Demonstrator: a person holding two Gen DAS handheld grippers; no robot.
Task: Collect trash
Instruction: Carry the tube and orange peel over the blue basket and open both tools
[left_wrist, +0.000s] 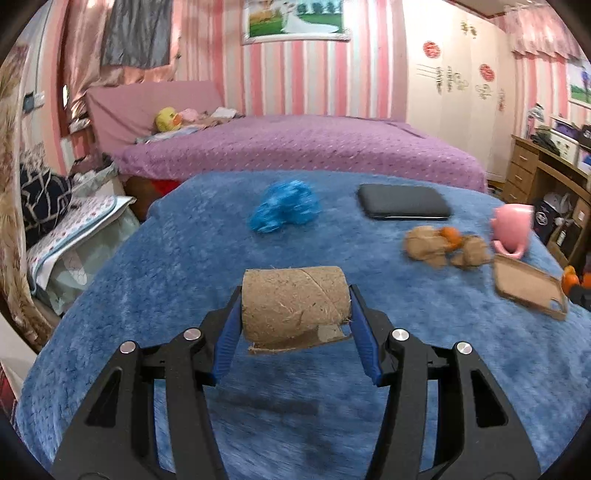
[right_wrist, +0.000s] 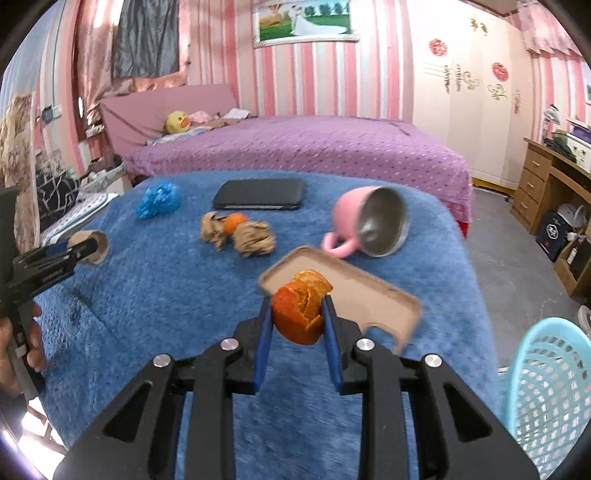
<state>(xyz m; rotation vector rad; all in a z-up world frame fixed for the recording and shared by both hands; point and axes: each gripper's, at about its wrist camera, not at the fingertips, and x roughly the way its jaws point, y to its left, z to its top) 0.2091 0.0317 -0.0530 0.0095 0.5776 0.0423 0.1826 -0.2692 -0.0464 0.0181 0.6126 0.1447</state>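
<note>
Left wrist view: the left gripper (left_wrist: 295, 314) holds a cardboard tube (left_wrist: 295, 304) crosswise, its jaws closed on the tube's two ends, clear of the blue blanket (left_wrist: 166, 295). A torn flap hangs loose from the tube's near edge. Farther off lie a blue wrapper (left_wrist: 284, 212) and a dark case (left_wrist: 404, 206). To the right sit crumpled paper (left_wrist: 443, 247) with an orange bit among it, a tipped pink cup (left_wrist: 511, 229) and a flat cardboard tray (left_wrist: 530, 288).

Right wrist view: the right gripper (right_wrist: 298, 317) is clamped on an orange peel (right_wrist: 301, 310), held above the near edge of the tray (right_wrist: 362, 291). The left gripper (right_wrist: 79, 251) shows at far left with the tube (right_wrist: 92, 245) end-on. The wrapper (right_wrist: 159, 199), case (right_wrist: 260, 194), paper (right_wrist: 240, 234) and cup (right_wrist: 369, 225) lie beyond on the blanket (right_wrist: 166, 295). A light blue basket (right_wrist: 550, 387) stands low at the near right, off the blanket's edge, and I judge it to be where the trash goes.

Risks, as I judge them: the peel is curled and soft, so it may fold or slip out of the pads on the swing to the basket. The tube is pinched only by its ends and could crush or pivot free. A low carry might catch the tray or the cup, and a release short of the basket's rim would drop trash on the floor.
</note>
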